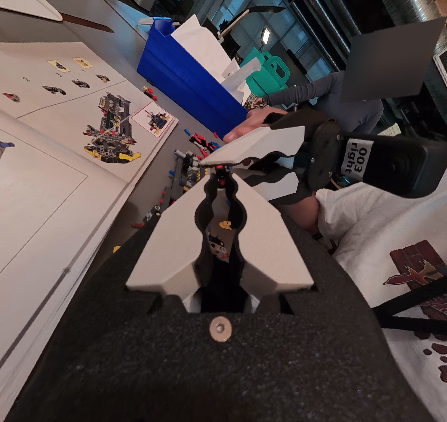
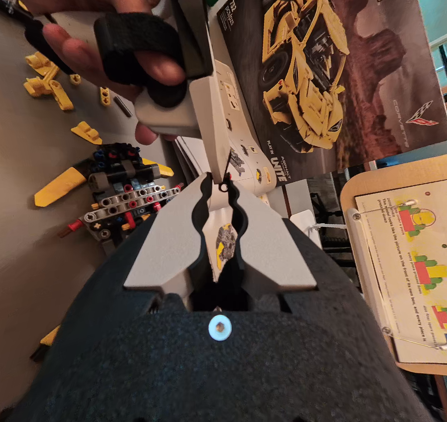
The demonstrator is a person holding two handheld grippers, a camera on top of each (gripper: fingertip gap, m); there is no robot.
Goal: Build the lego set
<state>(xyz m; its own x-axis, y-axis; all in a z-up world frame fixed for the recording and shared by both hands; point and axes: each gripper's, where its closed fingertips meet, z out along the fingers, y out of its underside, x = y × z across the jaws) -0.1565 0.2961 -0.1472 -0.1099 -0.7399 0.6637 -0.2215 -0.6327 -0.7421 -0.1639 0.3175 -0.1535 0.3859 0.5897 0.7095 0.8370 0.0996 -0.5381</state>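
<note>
While both tools are meeting tip to tip above the grey tabletop [image 1: 135, 47], the left gripper [image 1: 219, 174] is pinching a small black lego piece with red pin ends [image 1: 220, 172] between its nearly closed tips. The right gripper [image 1: 205, 162], entering the left wrist view from 3 o'clock, is touching the same spot with its fingers drawn together; whether it is actually clamping anything I cannot tell.

In the right wrist view, the right gripper [image 2: 219, 180] is showing its tips close together around a thin black ring-ended part [image 2: 223, 187], with the left gripper's grey finger [image 2: 215, 130] coming down from 12 o'clock and a hand [image 2: 101, 55] strapped to its handle.

The partly built black, grey and yellow lego chassis [image 2: 123, 192] is lying on the tabletop at 9 o'clock of the right gripper, with loose yellow lego pieces [image 2: 48, 81] scattered towards 10 o'clock. An open instruction booklet [image 1: 72, 110] is lying at 10 o'clock in the left view, a blue plastic bin [image 1: 183, 76] beyond it near 12 o'clock. The set's box with a yellow car picture [image 2: 314, 67] is standing at 1 o'clock in the right view.
</note>
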